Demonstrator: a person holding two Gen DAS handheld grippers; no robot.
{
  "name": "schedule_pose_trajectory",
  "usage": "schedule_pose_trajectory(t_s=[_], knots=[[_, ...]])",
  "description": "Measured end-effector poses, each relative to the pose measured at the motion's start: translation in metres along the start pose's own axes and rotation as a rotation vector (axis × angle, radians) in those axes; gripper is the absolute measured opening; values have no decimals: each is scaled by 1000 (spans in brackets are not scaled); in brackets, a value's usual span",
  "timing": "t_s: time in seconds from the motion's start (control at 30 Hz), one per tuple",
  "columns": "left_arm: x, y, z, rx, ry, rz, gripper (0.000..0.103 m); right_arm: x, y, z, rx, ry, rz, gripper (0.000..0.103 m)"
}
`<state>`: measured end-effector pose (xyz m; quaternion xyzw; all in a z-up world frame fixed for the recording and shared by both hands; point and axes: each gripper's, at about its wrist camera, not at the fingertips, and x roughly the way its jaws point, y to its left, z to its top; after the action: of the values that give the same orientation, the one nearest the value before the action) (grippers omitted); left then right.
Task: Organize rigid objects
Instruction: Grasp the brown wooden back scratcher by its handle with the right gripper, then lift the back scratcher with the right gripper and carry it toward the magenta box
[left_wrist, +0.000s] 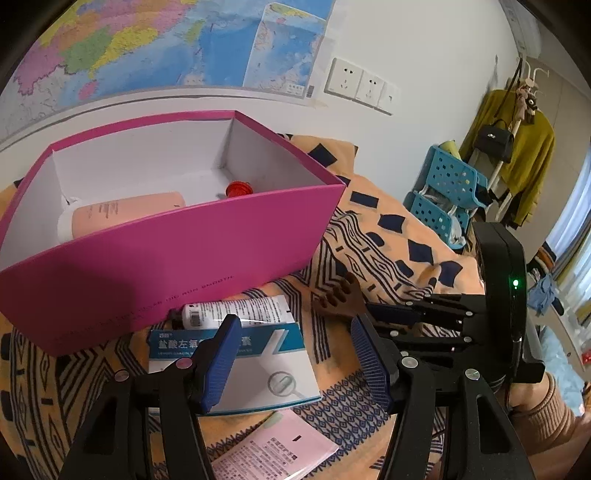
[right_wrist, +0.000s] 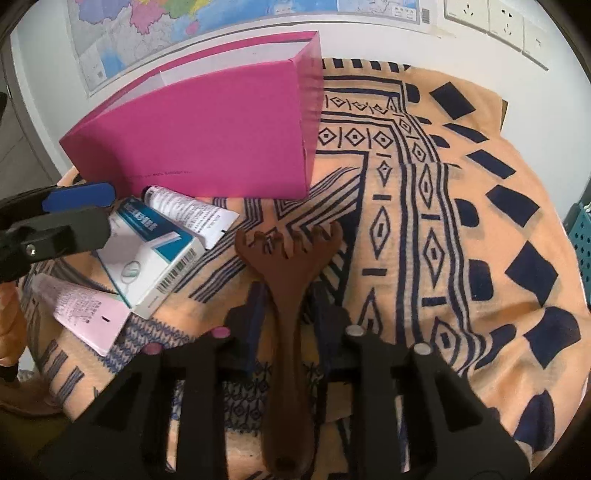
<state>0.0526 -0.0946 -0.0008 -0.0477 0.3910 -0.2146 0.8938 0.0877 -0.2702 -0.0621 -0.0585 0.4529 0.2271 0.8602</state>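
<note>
Brown wooden claw-headed back scratcher (right_wrist: 286, 291) lies at centre frame on the orange patterned cloth (right_wrist: 480, 229), its neck between the right gripper (right_wrist: 286, 314) pads, apparently clamped. Left gripper (left_wrist: 295, 354) hovers unclenched over the blue-white medicine carton (left_wrist: 258, 354), lower centre, below the pink open box (left_wrist: 177, 258).
</note>
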Motion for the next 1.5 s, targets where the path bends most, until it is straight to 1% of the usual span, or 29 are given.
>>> schedule_pose_trajectory(t_s=[0.13,0.37,0.43,0.5,0.53,0.63,0.7,0.83,0.9,0.93,1.0,1.1,1.13,1.17,1.23,1.33,1.4,1.5], knots=[[1,-2,-4,0,14,-14,63,-4,-10,-1,62,-11,46,25],[8,-13,-10,13,52,-73,63,-22,-13,0,144,-77,153,24],[12,-16,-12,14,67,-102,63,-26,-12,2,160,-91,182,23],[18,-18,-13,-2,90,-160,63,-28,-12,4,181,-106,218,23],[20,-19,-14,-7,99,-170,63,-29,-12,5,191,-112,240,23],[28,-23,-16,1,114,-168,63,-31,-10,7,209,-126,275,23],[31,-24,-16,-5,123,-195,63,-32,-9,8,214,-137,290,23],[36,-22,-13,-27,130,-214,63,-34,-5,11,220,-154,330,23],[37,-23,-12,-30,132,-222,61,-35,-2,14,213,-163,341,23],[38,-23,-11,-28,129,-217,60,-36,-2,15,213,-167,349,23],[37,-24,-9,-18,123,-208,55,-37,0,17,212,-175,366,23],[35,-22,-7,-21,113,-218,45,-37,2,20,211,-183,378,22],[34,-21,-6,-20,110,-218,39,-38,3,21,210,-188,382,12],[33,-21,-5,-19,107,-216,35,-39,4,23,210,-189,393,5],[32,-20,-4,-16,100,-202,35,-41,5,26,206,-202,414,5],[33,-16,-4,-28,102,-205,35,-38,9,30,180,-187,397,6],[35,-14,-5,-38,103,-189,35,-31,7,29,200,-172,378,9],[36,-9,-5,-51,109,-164,35,-21,-1,25,222,-142,354,17]])
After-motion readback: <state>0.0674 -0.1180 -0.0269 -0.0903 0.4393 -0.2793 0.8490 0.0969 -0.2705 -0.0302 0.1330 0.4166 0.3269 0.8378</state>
